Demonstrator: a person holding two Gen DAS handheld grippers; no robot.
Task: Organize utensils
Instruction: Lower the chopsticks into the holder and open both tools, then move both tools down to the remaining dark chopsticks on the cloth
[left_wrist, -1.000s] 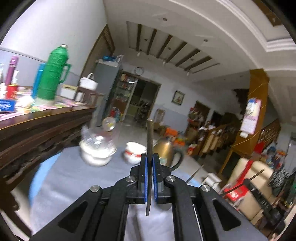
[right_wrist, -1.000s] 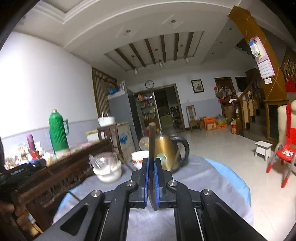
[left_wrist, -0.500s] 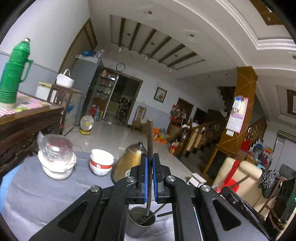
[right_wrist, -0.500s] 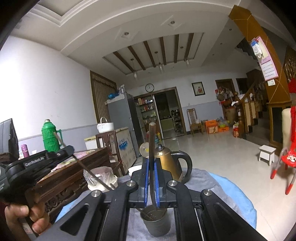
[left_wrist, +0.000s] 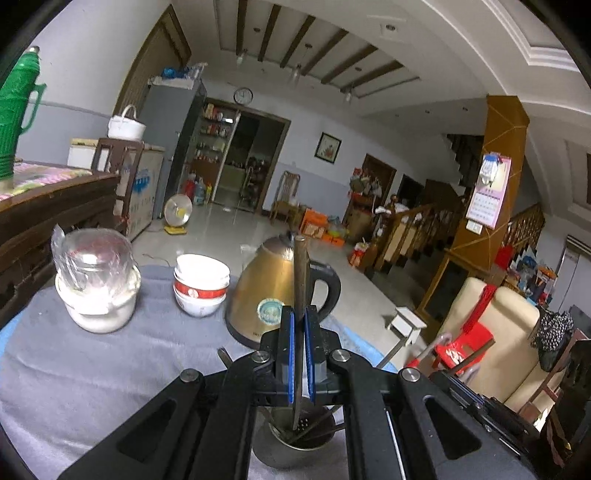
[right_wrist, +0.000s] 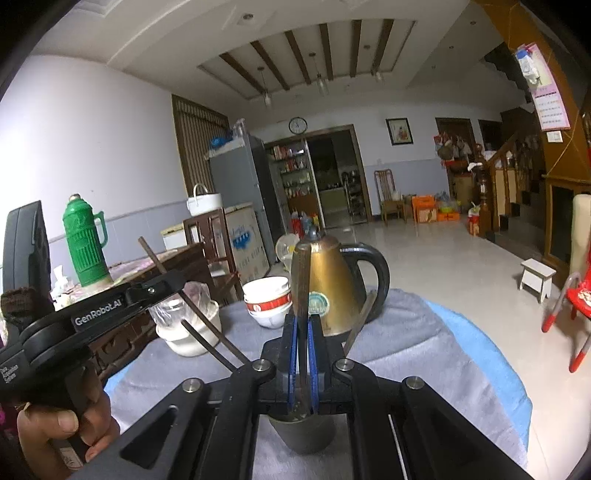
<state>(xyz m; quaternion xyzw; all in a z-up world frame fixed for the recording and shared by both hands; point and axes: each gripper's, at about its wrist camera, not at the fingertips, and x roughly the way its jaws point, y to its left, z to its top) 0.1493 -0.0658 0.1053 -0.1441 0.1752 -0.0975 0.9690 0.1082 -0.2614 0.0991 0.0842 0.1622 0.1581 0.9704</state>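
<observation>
Utensils stand in a metal cup (left_wrist: 295, 448) on the grey-clothed desk (left_wrist: 110, 376), just before a gold kettle (left_wrist: 273, 291) and stacked bowls (left_wrist: 201, 284). Each claw clamps one upright utensil handle above that cup: left claw (left_wrist: 300, 354) on a flat handle (left_wrist: 300, 273), right claw (right_wrist: 303, 354) on another (right_wrist: 303, 280). Only the right wrist view shows the left tool's "GenRobot.AI" lettering (right_wrist: 98, 314); only the left wrist view looks into the cup.

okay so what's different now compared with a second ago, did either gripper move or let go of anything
Both grippers came over the metal cup; a second ago it was out of view. The left gripper and right gripper stayed shut, each on its own dark utensil. Kettle and bowls stayed put.
</observation>
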